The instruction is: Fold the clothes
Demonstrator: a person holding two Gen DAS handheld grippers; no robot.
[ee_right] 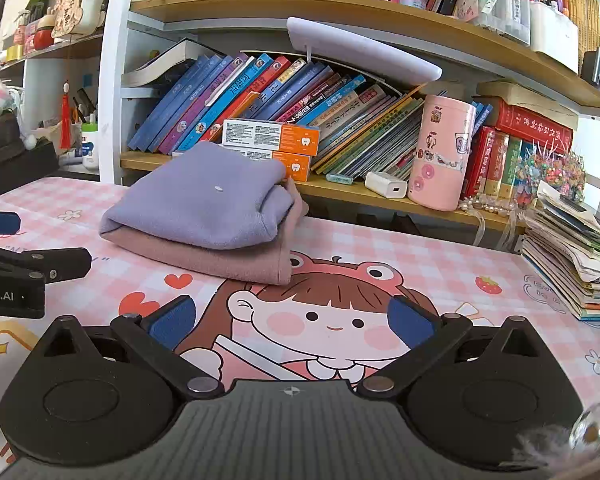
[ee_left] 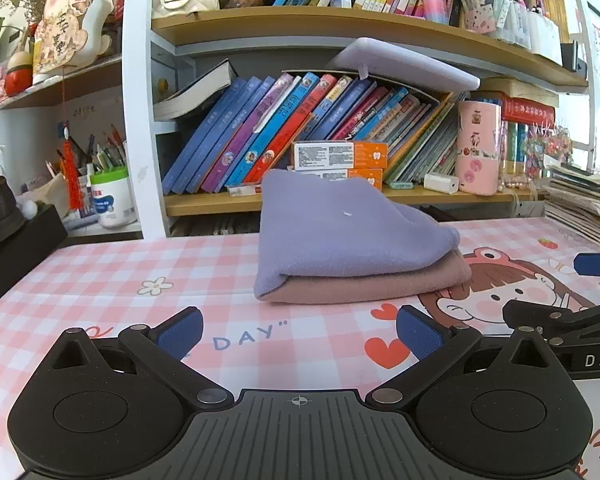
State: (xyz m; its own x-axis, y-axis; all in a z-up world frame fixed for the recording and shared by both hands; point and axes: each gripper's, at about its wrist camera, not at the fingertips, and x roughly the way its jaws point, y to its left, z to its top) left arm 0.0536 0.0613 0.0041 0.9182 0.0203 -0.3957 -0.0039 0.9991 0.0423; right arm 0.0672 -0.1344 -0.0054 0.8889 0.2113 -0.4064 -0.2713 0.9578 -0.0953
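Note:
A folded purple garment lies on top of a folded dusty-pink garment on the pink checked desk mat. The stack also shows in the right wrist view, purple over pink. My left gripper is open and empty, low over the mat, a short way in front of the stack. My right gripper is open and empty, in front of and to the right of the stack. Each gripper shows at the edge of the other's view.
A bookshelf with leaning books and orange boxes stands right behind the stack. A pink canister and a white charger sit on the shelf. A pile of papers lies at the right. A black box is at the left.

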